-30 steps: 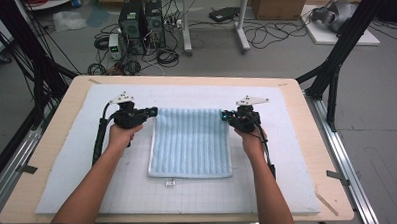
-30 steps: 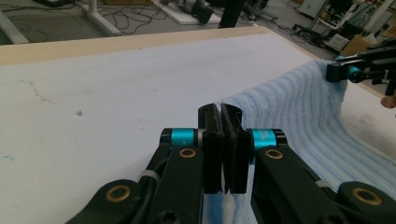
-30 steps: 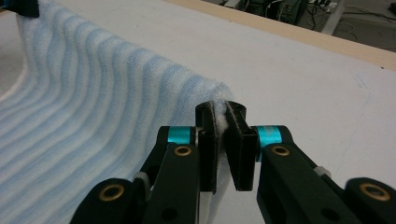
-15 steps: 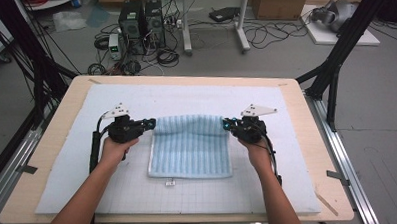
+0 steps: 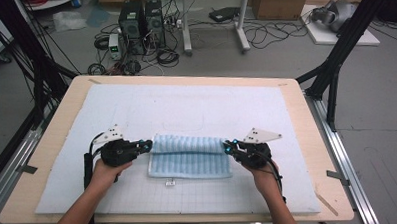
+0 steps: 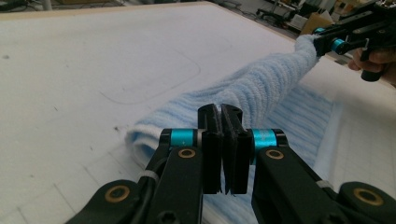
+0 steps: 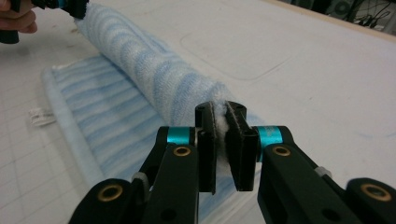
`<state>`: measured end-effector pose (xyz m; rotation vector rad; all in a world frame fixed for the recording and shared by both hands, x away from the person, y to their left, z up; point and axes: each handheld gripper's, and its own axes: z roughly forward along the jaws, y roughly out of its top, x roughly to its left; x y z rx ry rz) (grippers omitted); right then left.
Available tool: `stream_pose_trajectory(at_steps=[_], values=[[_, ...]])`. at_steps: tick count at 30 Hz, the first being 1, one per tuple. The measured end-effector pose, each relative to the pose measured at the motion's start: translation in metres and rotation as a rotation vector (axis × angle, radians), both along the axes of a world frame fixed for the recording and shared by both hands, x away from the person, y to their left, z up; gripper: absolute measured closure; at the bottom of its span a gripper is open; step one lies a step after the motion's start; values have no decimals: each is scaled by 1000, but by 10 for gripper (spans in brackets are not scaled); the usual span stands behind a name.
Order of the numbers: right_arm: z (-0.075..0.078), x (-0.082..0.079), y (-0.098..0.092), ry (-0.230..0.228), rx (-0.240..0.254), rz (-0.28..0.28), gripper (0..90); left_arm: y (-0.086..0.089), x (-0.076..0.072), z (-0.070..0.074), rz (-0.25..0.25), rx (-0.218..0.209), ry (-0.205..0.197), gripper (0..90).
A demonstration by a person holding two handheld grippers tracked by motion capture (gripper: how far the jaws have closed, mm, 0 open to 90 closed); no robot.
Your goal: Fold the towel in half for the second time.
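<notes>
— Wooden table (image 5: 61,117) with a white mat (image 5: 186,107) on it; where are the hands?

— Both forearms come in from the near edge. The left gripper (image 5: 146,145) and right gripper (image 5: 226,146) point inward at each other, low over the mat.

— Holding anything?

— Each is clamped on a corner of the blue striped towel (image 5: 191,162), which lies near the front of the mat with its far edge lifted and folded toward the person.

— Anything around it?

— Computer towers (image 5: 142,16) and cables (image 5: 264,34) on the floor beyond, well apart. Nothing blocks the towel.

— The gripper views?

— The left gripper view shows jaws pressed together on terry cloth (image 6: 261,88); the right gripper view shows white fabric pinched between the pads, plus a small label (image 7: 41,116) on the towel's edge.
</notes>
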<state>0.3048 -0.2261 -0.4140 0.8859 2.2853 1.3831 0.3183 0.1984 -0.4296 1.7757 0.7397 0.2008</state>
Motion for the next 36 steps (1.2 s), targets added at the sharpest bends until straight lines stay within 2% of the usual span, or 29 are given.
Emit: stream_pose_trajectory(at_steps=[5,10,11,14,16,19,21,23,25,28,31,36], values=[[-9,-12,-2,12,1,15,831,-1,-14,-4,-33,28,9,863],[-14,-22,-2,23,-36,36,826,1,-24,-8,-50,53,24,850],[-14,-24,-2,30,-38,37,820,2,-25,-8,-45,52,31,821],[-16,-28,-2,37,-55,40,727,6,-24,-2,-5,2,51,595],[-13,-31,-4,44,-27,39,650,7,-24,5,16,-19,23,571],[-4,-31,-7,17,38,25,635,2,-19,7,25,-31,22,558],[1,-27,-5,10,58,21,633,-8,-15,5,15,-8,35,564],[1,-21,1,11,49,17,634,-19,-11,0,16,38,57,590],[-5,-15,10,36,15,30,634,-26,-9,-7,16,83,87,610],[-18,-11,20,86,-58,57,632,-31,-10,-13,12,143,100,630],[-27,-12,21,106,-118,59,625,-31,-12,-17,15,170,118,640],[-30,-15,14,109,-149,46,615,-32,-16,-19,11,192,128,648]])
